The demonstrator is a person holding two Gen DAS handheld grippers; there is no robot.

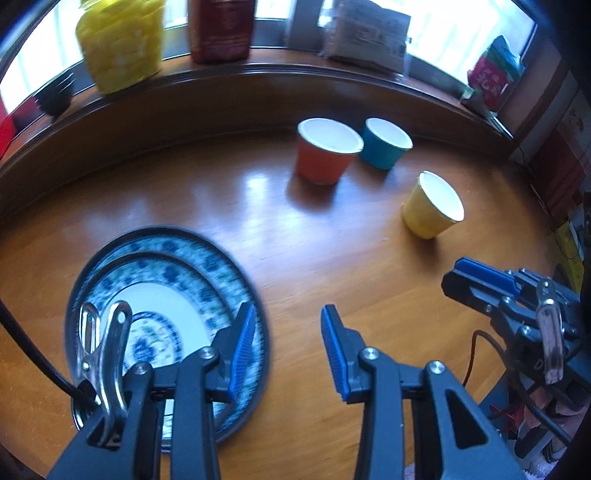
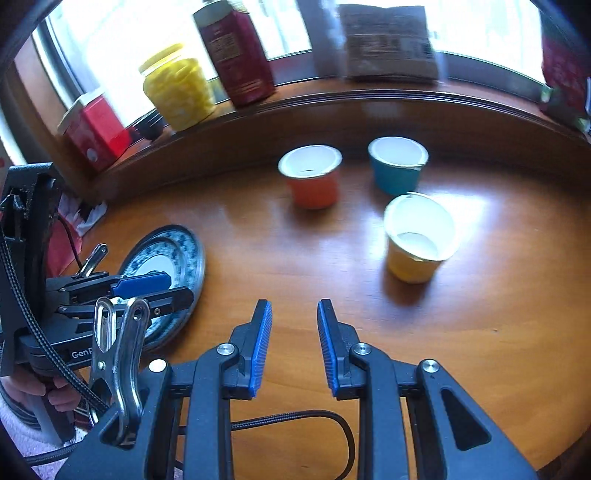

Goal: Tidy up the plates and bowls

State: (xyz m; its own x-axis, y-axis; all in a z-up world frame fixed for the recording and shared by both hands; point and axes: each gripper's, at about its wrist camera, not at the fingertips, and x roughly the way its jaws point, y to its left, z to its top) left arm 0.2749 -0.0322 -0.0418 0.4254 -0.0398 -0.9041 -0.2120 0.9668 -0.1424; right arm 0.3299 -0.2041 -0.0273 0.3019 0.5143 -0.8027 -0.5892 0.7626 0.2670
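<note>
Two blue-and-white patterned plates (image 1: 177, 295) lie stacked on the wooden table, the smaller on the larger; they also show in the right wrist view (image 2: 173, 254). An orange bowl (image 1: 325, 151), a teal bowl (image 1: 384, 144) and a yellow bowl (image 1: 432, 206) stand upright further back. My left gripper (image 1: 288, 350) is open and empty, its left finger over the plates' right edge. My right gripper (image 2: 293, 339) is open and empty above bare table, short of the yellow bowl (image 2: 417, 240), with the orange bowl (image 2: 312, 177) and teal bowl (image 2: 397, 164) beyond.
A raised wooden window ledge (image 1: 258, 70) runs behind the table. On it stand a yellow jar (image 1: 122, 44), a dark red canister (image 1: 221, 29), a packet (image 1: 369, 37), small dark bowls (image 1: 55, 96) and a red box (image 2: 92, 129). A cable (image 2: 295, 417) lies near the front edge.
</note>
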